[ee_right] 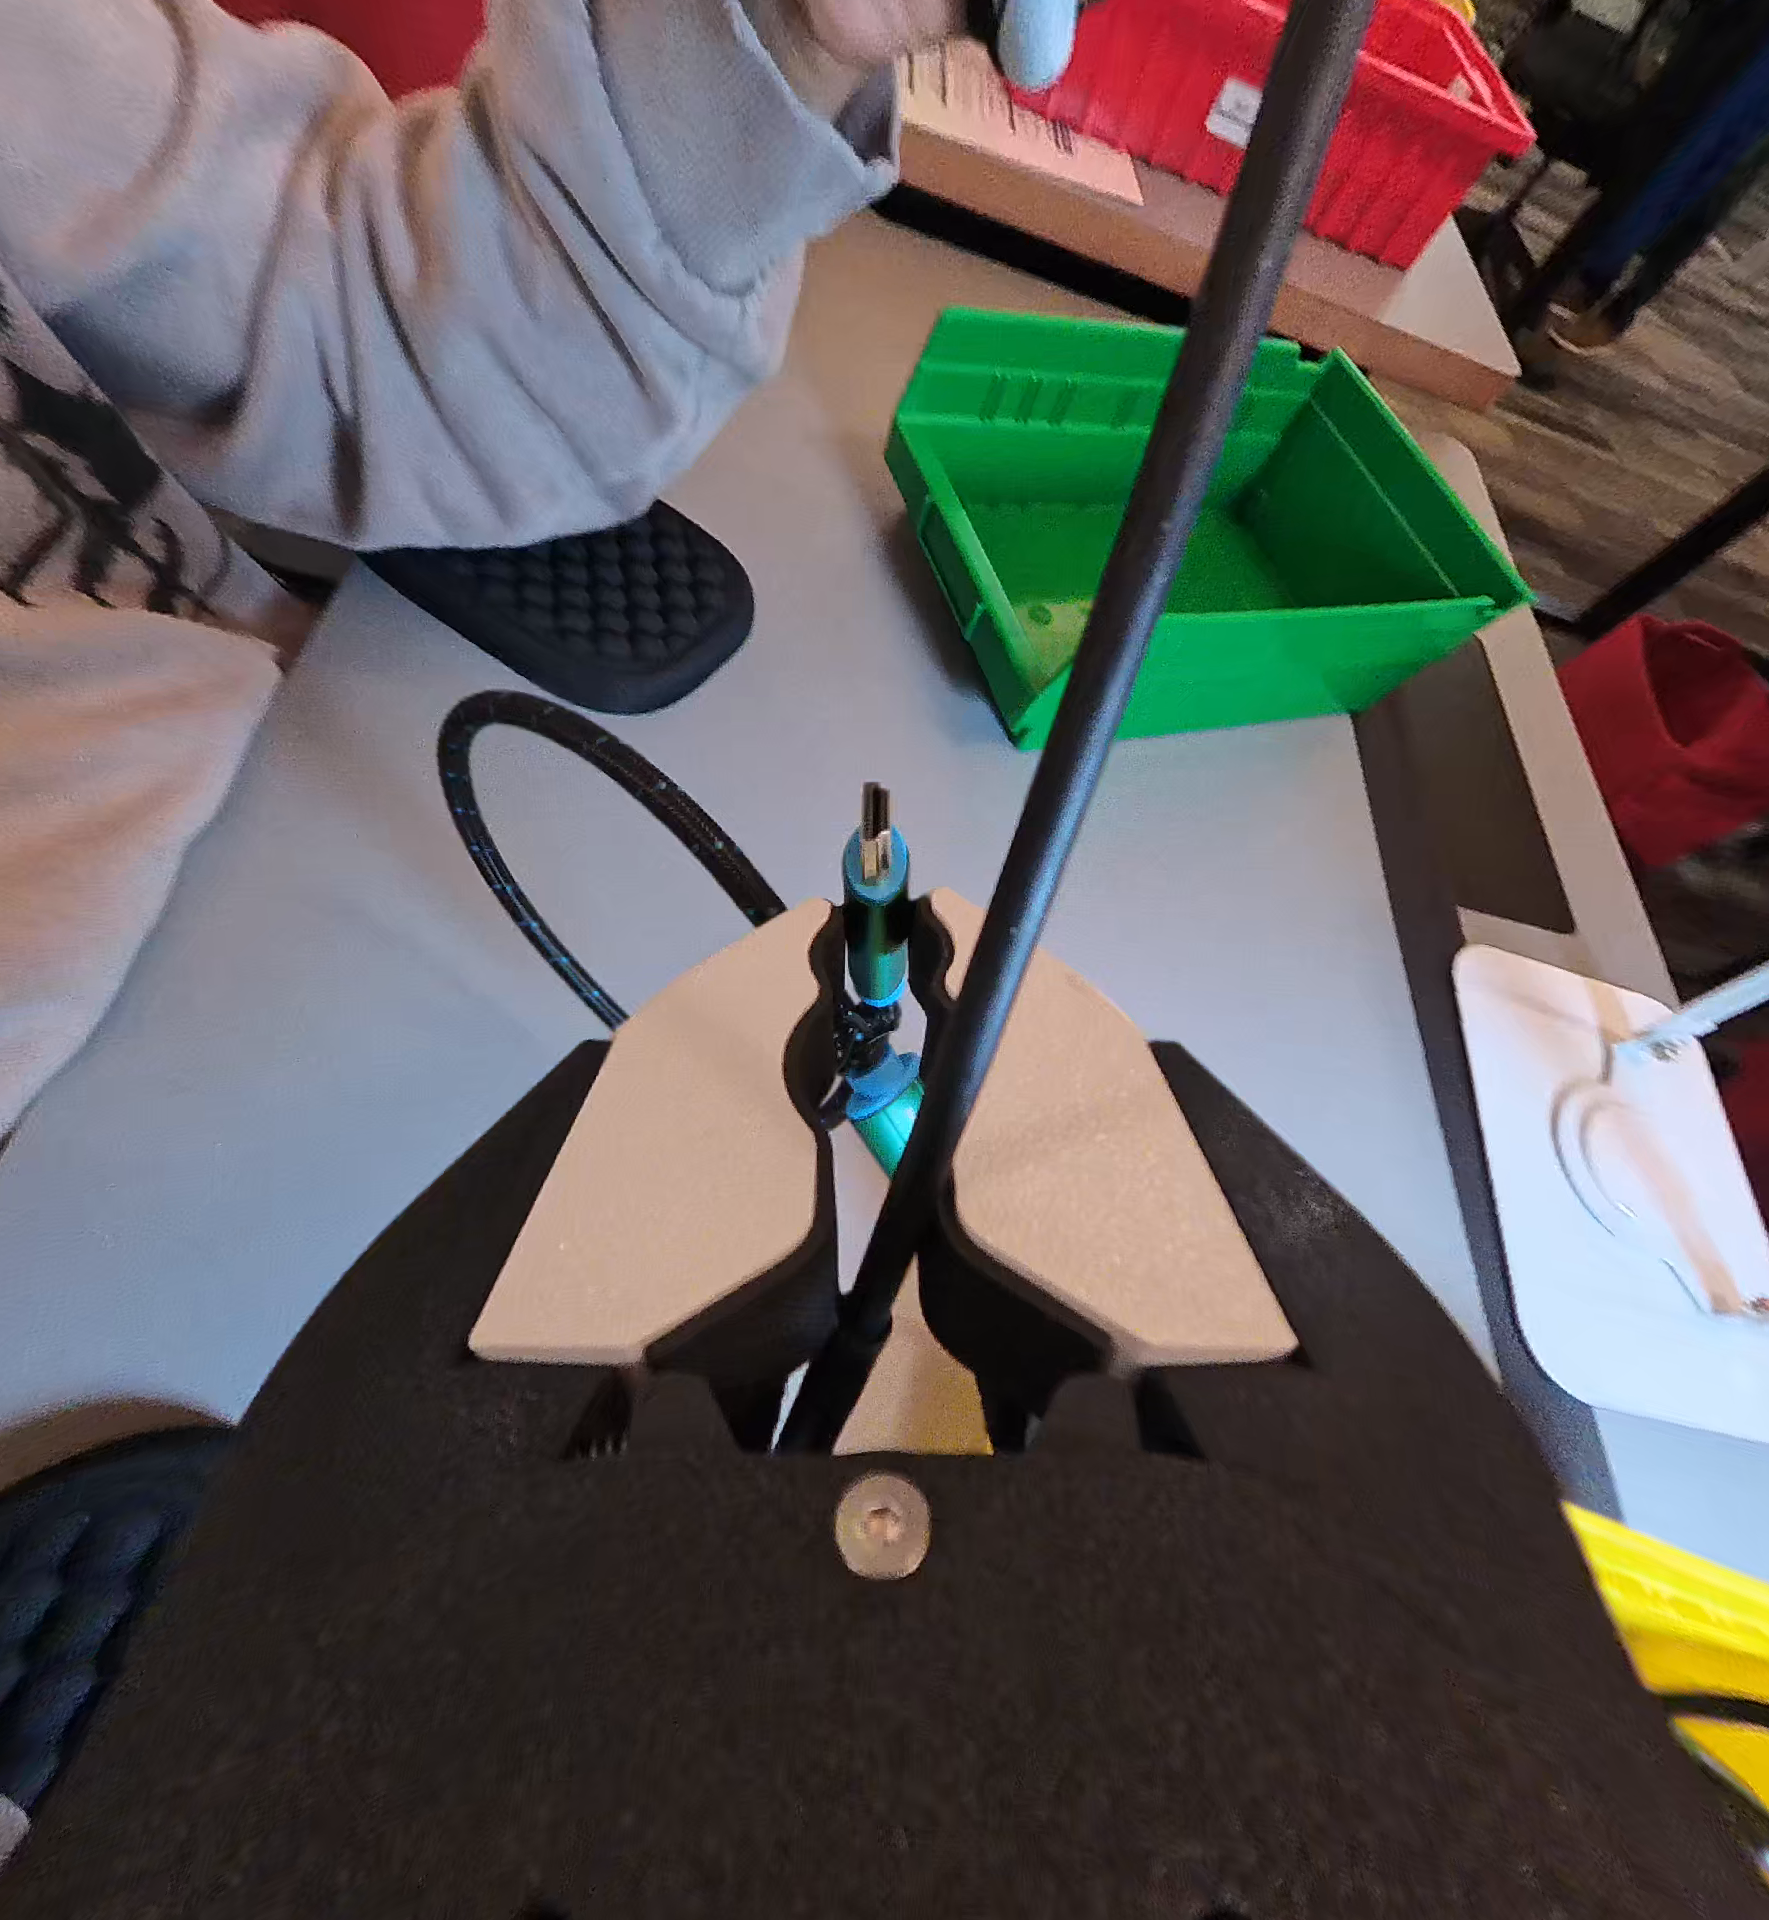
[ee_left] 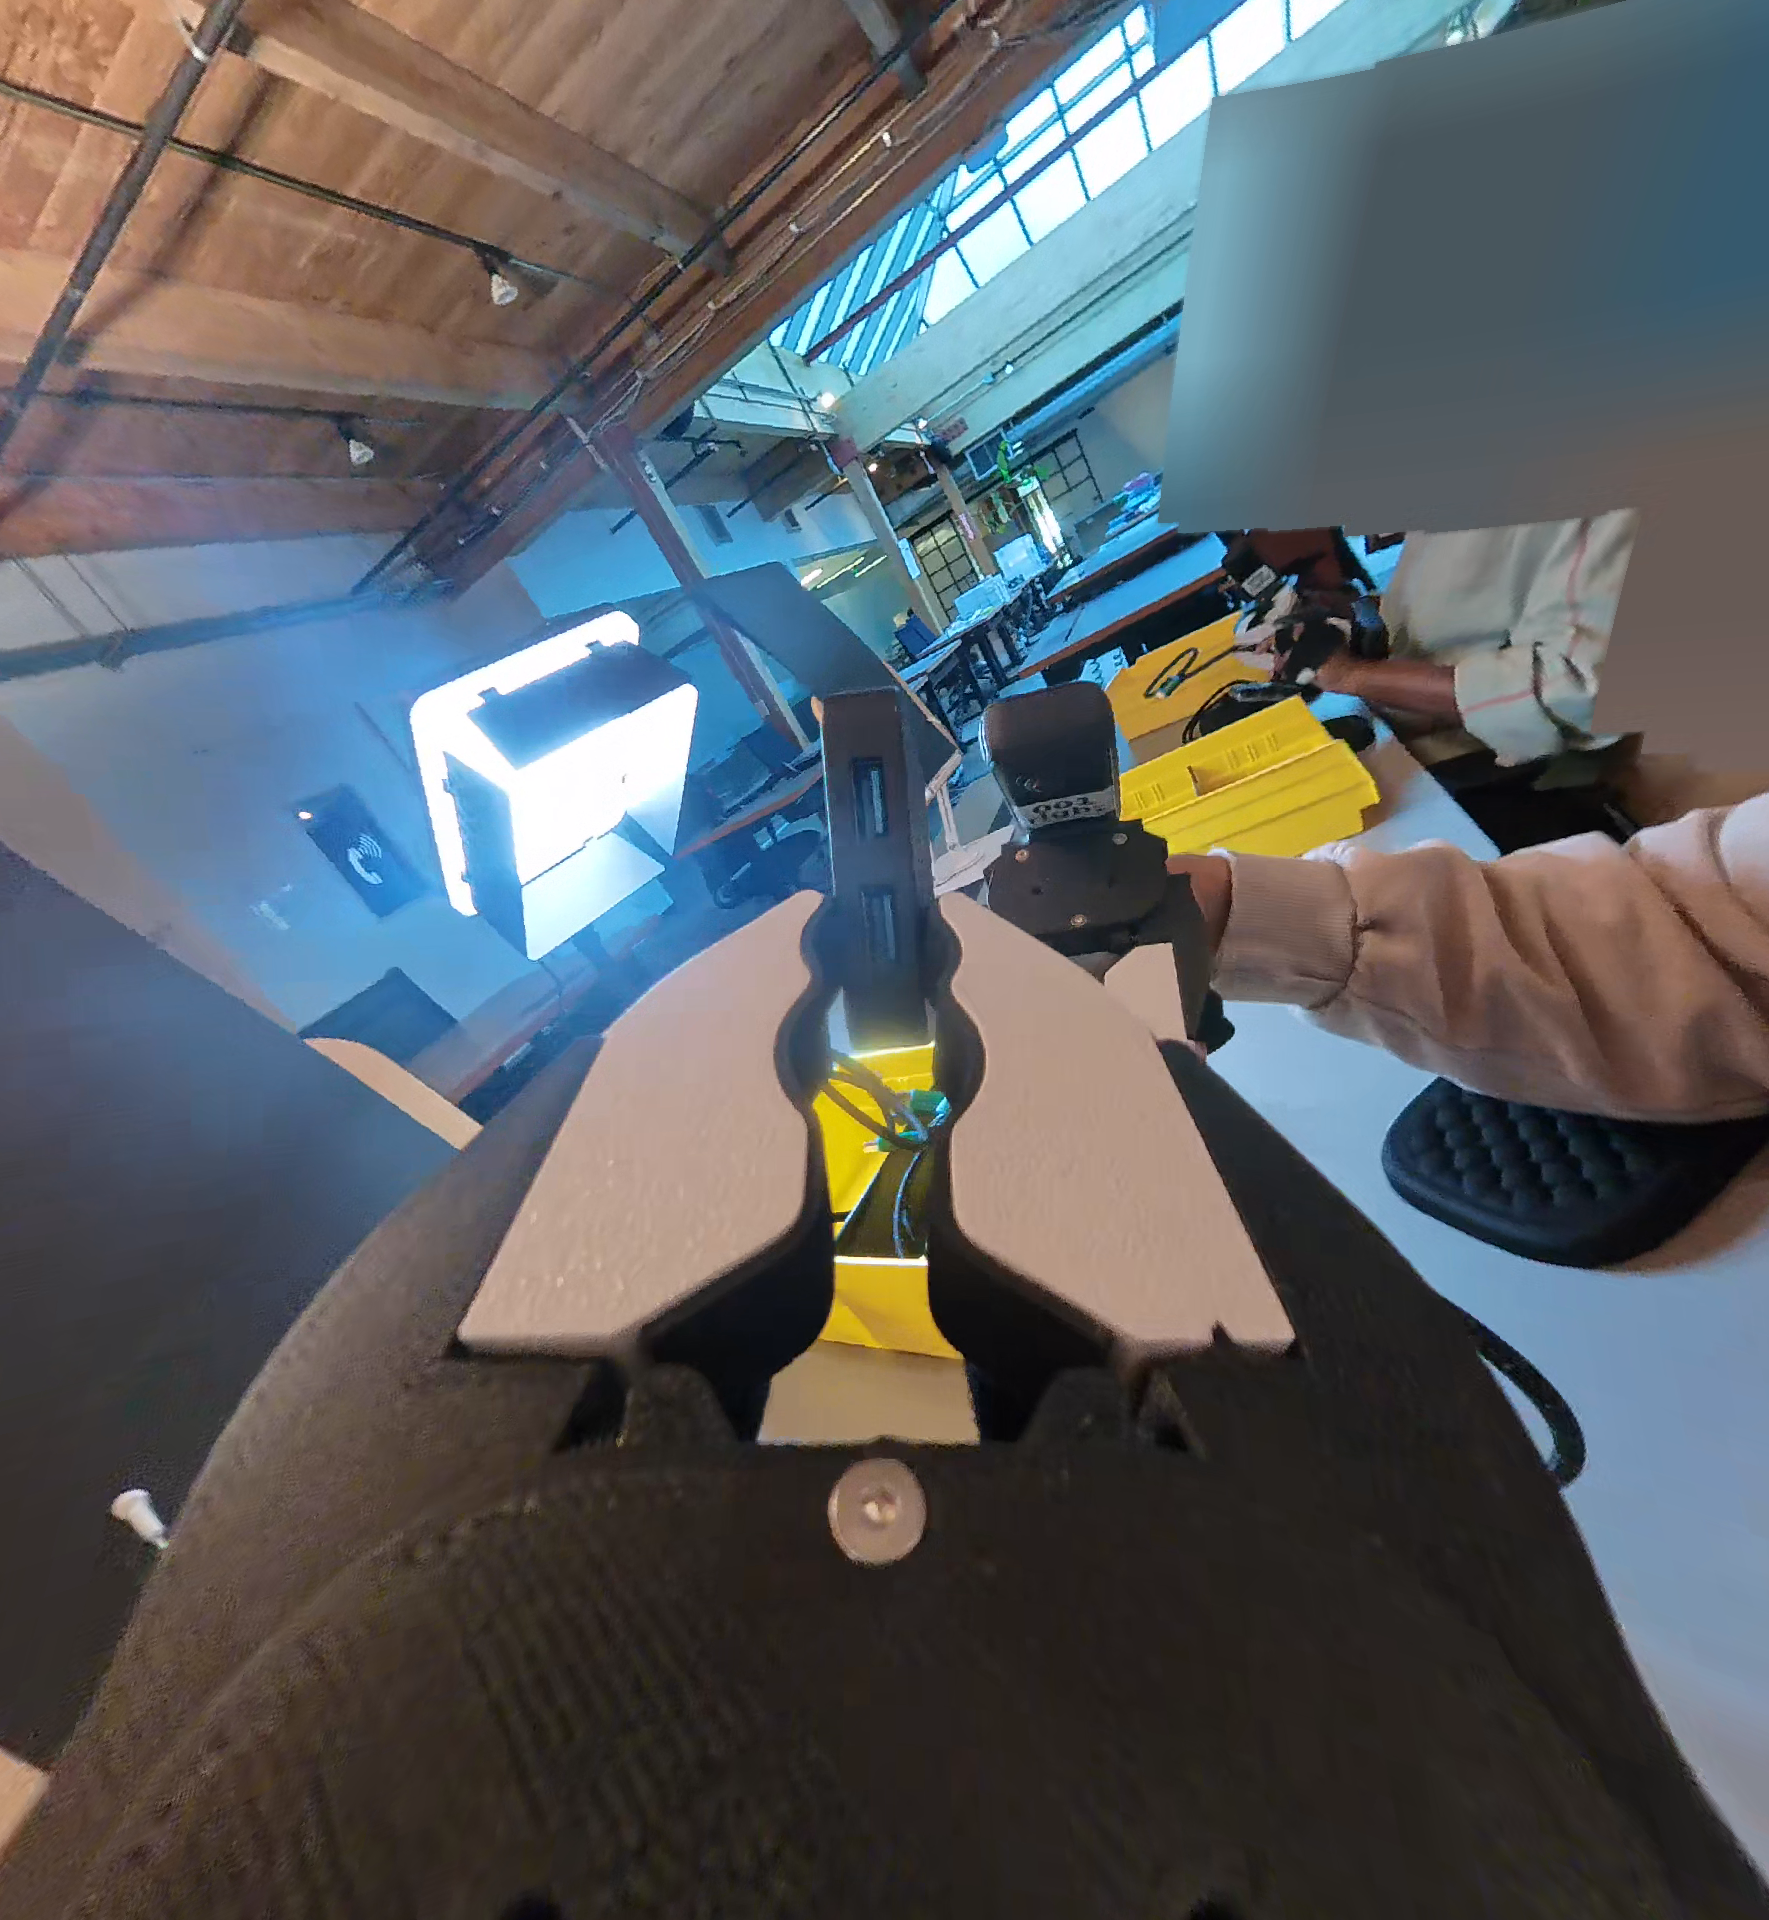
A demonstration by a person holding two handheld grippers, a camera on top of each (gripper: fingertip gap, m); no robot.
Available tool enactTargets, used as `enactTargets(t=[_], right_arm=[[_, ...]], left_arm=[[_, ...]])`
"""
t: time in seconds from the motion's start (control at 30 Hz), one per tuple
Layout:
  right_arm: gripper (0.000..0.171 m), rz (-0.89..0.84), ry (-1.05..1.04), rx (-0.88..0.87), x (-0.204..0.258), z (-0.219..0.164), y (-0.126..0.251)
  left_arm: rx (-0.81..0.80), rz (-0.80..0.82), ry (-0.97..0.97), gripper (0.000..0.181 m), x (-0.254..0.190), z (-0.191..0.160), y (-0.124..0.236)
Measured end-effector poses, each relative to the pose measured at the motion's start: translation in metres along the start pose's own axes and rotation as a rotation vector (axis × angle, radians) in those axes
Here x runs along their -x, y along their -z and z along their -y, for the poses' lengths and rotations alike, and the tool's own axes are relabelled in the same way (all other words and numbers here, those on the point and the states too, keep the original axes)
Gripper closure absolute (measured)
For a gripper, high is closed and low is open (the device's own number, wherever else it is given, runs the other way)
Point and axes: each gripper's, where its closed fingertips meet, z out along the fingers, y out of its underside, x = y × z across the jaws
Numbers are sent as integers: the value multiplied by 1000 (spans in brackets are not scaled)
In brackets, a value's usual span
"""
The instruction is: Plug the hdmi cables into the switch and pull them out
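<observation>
**Q:** Black and grey, are those the tools nearest the cameras?

**A:** Yes. Left gripper (ee_left: 875,935), nearest in its own view, has its grey fingers pressed against a slim black box, the switch (ee_left: 875,821), held upright in the air. Two empty ports show on the switch's facing side. Right gripper (ee_right: 878,935) is pinching the teal shell of an hdmi plug (ee_right: 875,883), metal tip pointing away from the camera.

**Q:** Where does the cable go?

**A:** Its braided black cable (ee_right: 506,758) loops on the grey table (ee_right: 1223,883) to the left, just beyond the fingers. A second teal plug (ee_right: 885,1117) lies under the gripper. A smooth black cord (ee_right: 1160,520) crosses up and right; where it ends I cannot tell.

**Q:** And farther off?

**A:** A black wrist rest (ee_right: 589,613) under a pale sleeve (ee_right: 423,291), then a green bin (ee_right: 1202,540) to the right, a red bin (ee_right: 1327,114) at the far edge. Yellow bins (ee_left: 1244,779) sit far right in the left view.

**Q:** How far along is the job?

**A:** Both visible ports look empty and plug and switch are apart, so I judge an insertion comes next; whether any rounds are done, the pictures don't show.
</observation>
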Motion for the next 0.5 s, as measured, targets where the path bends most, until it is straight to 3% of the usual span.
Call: enactTargets(t=[0.17, 0.33, 0.5], right_arm=[[159, 67, -13, 0, 7, -6, -19], [157, 178, -40, -15, 20, -12, -52], [148, 258, -65, -48, 32, -11, -69]], left_arm=[[-98, -48, 111, 166, -3, 12, -1], [-124, -61, 105, 166, -16, 26, -6], [-163, 29, 147, 167, 1, 30, 0]])
